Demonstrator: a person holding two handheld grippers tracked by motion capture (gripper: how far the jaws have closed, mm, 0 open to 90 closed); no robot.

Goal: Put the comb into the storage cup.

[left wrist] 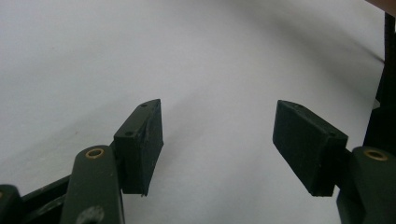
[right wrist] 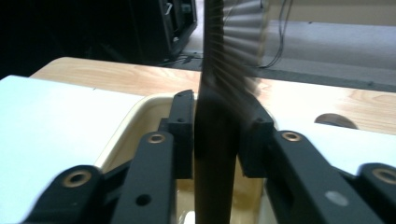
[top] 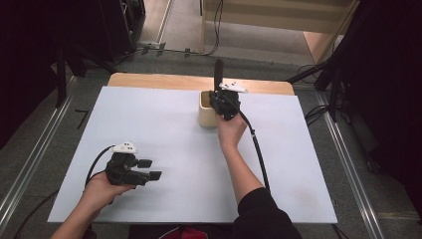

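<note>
A: so where's your brush (right wrist: 219,93) at right now?

B: upright, handle down in the cream cup (top: 206,108) at the far middle of the table (top: 164,139); your right gripper (top: 225,102) has its jaws clamped on the handle, bristles sticking up above.

A: and your left gripper (top: 149,169)?

B: near-left, low over the bare white table; jaws spread wide, holding nothing; well apart from the cup.

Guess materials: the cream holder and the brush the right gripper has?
Cream holder: looks like glossy plastic or glazed ceramic, with smooth rounded walls and a soft sheen; can't tell which. Brush, clamped in the right gripper: dark matte handle, probably plastic, and fine pale bristles, blurred here.
</note>
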